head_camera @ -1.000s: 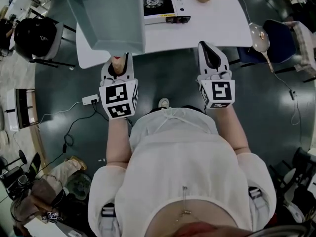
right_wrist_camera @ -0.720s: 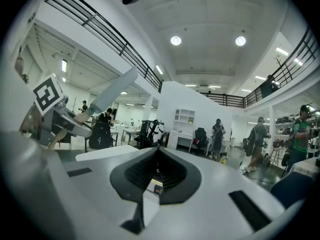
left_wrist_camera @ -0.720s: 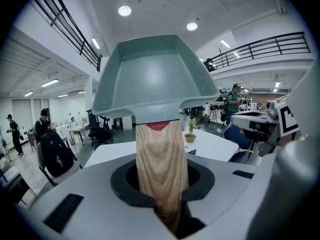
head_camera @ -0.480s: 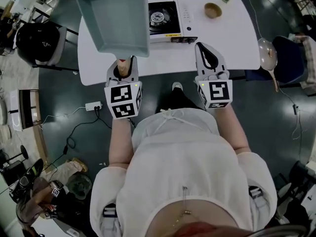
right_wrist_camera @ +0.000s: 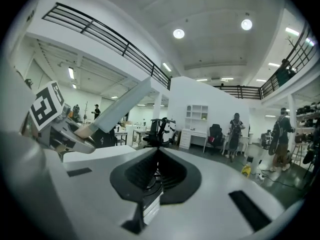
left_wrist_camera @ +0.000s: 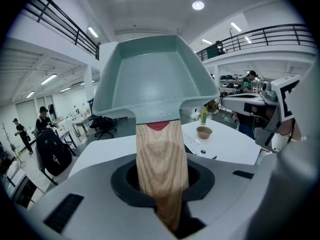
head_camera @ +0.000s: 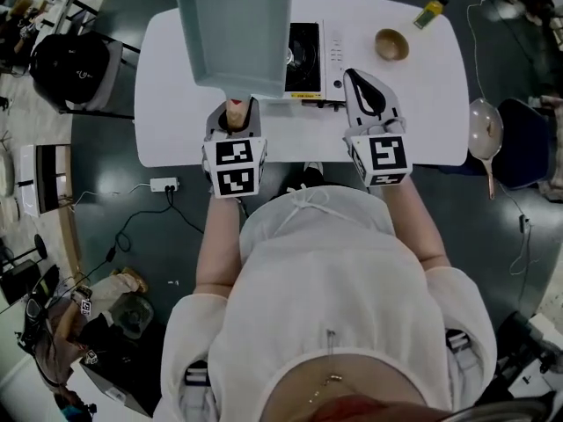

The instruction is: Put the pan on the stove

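A grey-green rectangular pan [head_camera: 236,33] with a wooden handle [head_camera: 234,112] is held up above the white table [head_camera: 167,104]. My left gripper [head_camera: 234,117] is shut on that handle [left_wrist_camera: 161,159], and the pan's tray [left_wrist_camera: 155,79] fills the left gripper view. The portable gas stove [head_camera: 313,55] stands on the table just right of the pan, and in the head view the pan hides the stove's left edge. My right gripper [head_camera: 367,90] hovers at the stove's near right corner, shut and empty. In the right gripper view the pan [right_wrist_camera: 117,109] shows edge-on at the left.
A wooden bowl [head_camera: 391,44] and a small yellow-green bottle [head_camera: 429,11] stand on the table right of the stove. A black chair [head_camera: 69,64] is at the left. A ladle-like pan [head_camera: 486,130] lies on a blue chair at the right. A power strip [head_camera: 163,184] lies on the floor.
The person has stepped up to the table. Both grippers now hang over its near edge, and the pan has moved right, up against the stove.
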The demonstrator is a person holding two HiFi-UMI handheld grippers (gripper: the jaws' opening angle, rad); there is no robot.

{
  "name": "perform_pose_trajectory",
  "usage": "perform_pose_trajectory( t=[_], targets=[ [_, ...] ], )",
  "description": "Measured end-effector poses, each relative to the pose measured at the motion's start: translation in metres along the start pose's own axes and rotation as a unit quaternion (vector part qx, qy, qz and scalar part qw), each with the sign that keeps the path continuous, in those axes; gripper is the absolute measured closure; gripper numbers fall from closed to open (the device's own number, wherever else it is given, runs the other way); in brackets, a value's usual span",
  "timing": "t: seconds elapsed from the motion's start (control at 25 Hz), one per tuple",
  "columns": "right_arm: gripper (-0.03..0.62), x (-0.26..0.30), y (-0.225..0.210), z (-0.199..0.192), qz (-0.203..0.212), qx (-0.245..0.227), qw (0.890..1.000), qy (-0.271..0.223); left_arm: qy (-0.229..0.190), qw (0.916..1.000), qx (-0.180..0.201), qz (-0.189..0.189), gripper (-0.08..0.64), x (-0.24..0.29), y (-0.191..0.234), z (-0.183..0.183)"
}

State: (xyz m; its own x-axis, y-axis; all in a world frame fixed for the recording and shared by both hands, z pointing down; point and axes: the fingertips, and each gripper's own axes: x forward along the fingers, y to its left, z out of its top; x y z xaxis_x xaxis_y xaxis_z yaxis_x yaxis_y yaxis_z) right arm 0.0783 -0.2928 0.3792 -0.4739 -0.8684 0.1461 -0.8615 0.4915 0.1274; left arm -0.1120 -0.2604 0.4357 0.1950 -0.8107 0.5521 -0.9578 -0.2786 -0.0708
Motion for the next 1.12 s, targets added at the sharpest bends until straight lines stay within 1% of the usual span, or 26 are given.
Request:
perform_pose_trajectory(
  t=[0.12,0.32,0.52,0.76,1.04,1.12],
  targets=[
    [0.586,0.019,-0.014,-0.014,0.011,0.004,1.000,0.009,0.029,0.9996,0.004,0.004,0.471,0.028,-0.006,-0.007],
    [0.586,0.046,-0.032,-0.041,0.027,0.019,0.999,0.027,0.090,0.9959,-0.013,-0.006,0.471,0.071,-0.015,-0.032],
    [0.586,0.065,-0.042,-0.064,0.039,0.023,0.998,0.048,0.151,0.9870,-0.048,-0.025,0.471,0.101,-0.024,-0.057],
    [0.586,0.077,-0.050,-0.079,0.047,0.025,0.997,0.061,0.204,0.9781,-0.037,-0.022,0.471,0.125,-0.026,-0.077],
    [0.586,0.084,-0.051,-0.089,0.052,0.021,0.996,0.070,0.261,0.9636,-0.046,-0.036,0.469,0.135,-0.031,-0.092],
    [0.586,0.086,-0.052,-0.093,0.051,0.022,0.996,0.072,0.275,0.9590,-0.054,-0.043,0.469,0.136,-0.034,-0.097]
  ],
)
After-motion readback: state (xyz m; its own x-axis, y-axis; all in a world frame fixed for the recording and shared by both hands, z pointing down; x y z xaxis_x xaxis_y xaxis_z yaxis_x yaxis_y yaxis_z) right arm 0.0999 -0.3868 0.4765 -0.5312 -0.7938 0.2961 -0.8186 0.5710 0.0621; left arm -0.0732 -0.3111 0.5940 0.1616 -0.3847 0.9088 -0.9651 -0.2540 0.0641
